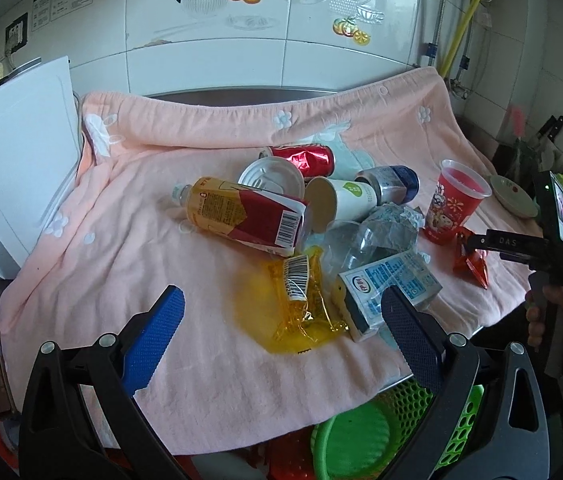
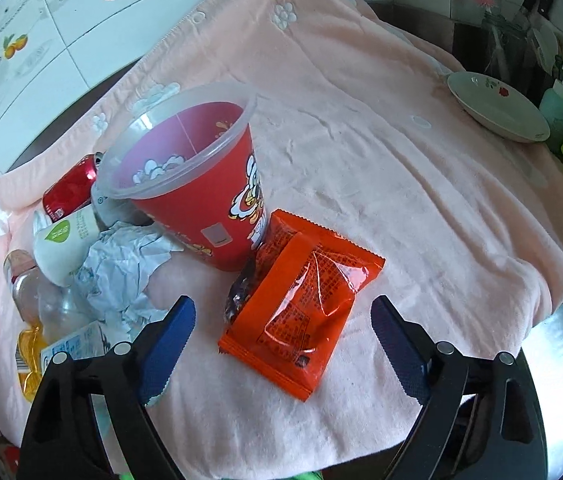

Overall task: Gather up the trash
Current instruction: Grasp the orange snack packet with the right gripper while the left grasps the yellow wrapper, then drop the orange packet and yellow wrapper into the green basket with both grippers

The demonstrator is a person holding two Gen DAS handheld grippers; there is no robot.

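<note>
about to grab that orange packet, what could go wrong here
The right gripper is open around the orange packet, which touches the upright red cup; closing may tip the cup. The packet lies flat on the pink towel, so the fingers may pinch cloth too.

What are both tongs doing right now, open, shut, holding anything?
Left tongs: open, empty, above the yellow wrapper and milk carton.
Right tongs: open, holding nothing, straddling the orange snack packet without gripping it.

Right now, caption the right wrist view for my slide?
Open right gripper poised over orange packet beside red cup on pink towel.
</note>
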